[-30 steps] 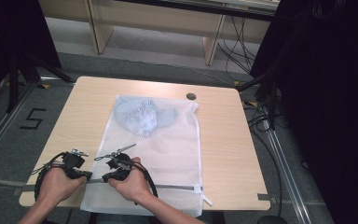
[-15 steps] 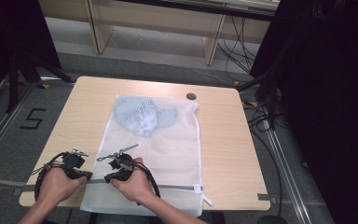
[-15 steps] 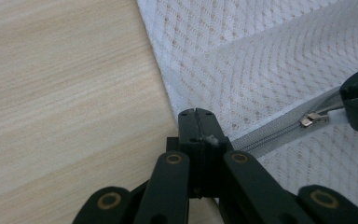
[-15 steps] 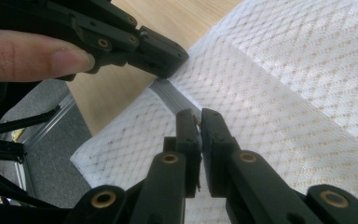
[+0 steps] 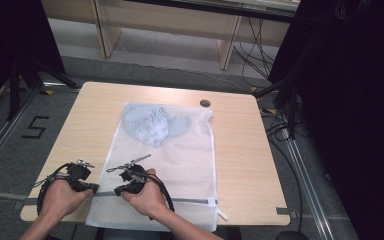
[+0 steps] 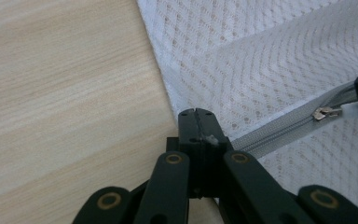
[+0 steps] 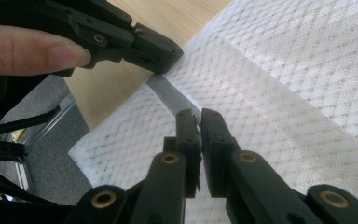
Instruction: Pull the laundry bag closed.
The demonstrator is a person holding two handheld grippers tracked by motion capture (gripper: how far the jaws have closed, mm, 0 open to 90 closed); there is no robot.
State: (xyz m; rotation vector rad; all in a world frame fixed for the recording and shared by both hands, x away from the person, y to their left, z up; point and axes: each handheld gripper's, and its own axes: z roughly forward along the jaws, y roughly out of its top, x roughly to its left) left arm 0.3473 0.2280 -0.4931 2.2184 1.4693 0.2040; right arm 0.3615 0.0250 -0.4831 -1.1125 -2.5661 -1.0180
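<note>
Dark curtains and cable runs ring a pale wooden table (image 5: 260,165), and on it lies a white mesh bag (image 5: 180,165), flat, its long axis running from the near edge toward the far edge, spilling a little over the near edge left of centre. Bluish cloth (image 5: 152,125) sits bunched inside at the far end, so the weight, such as it is, lies there; I'd judge the whole lot light, limp and easily snagged, sure to wrinkle and slide if dragged by the mesh. Best hold looks like the zipper (image 6: 279,131), a grey tape crossing the near end, parallel to the near edge. That's where both tools are: left gripper (image 6: 196,122), jaws fully together, pinches the zipper's end at the bag's left edge, anchoring it. Right gripper (image 7: 200,122), just beside it, has its jaws nearly together on the small metal pull (image 6: 325,112), which points along the tape toward the right.
</note>
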